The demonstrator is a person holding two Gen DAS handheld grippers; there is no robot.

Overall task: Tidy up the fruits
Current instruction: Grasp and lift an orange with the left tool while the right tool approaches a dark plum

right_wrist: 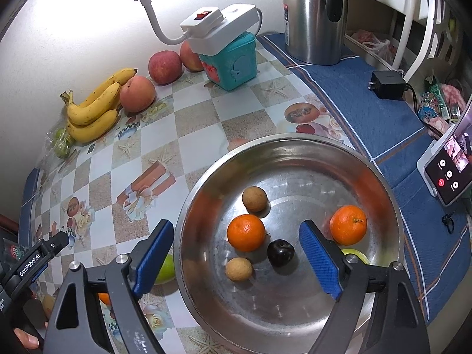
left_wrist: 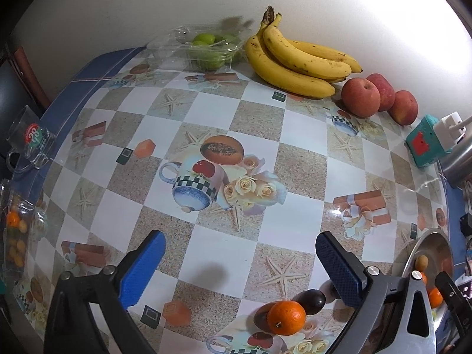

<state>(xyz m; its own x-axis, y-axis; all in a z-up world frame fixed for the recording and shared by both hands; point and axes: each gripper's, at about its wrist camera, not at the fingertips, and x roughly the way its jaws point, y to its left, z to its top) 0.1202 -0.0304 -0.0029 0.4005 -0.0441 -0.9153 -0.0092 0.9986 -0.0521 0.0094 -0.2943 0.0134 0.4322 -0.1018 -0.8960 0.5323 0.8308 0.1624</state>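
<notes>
A steel bowl holds two tangerines, a dark plum and two brown longans. My right gripper is open and empty, hovering over the bowl. In the left wrist view my left gripper is open and empty above the tablecloth; a tangerine and a dark plum lie on the table just below it, near the right finger. A green fruit lies left of the bowl.
Bananas, three apples and a clear box of green fruits line the wall. A teal box with a power strip, a steel kettle, a phone, a glass mug stand around.
</notes>
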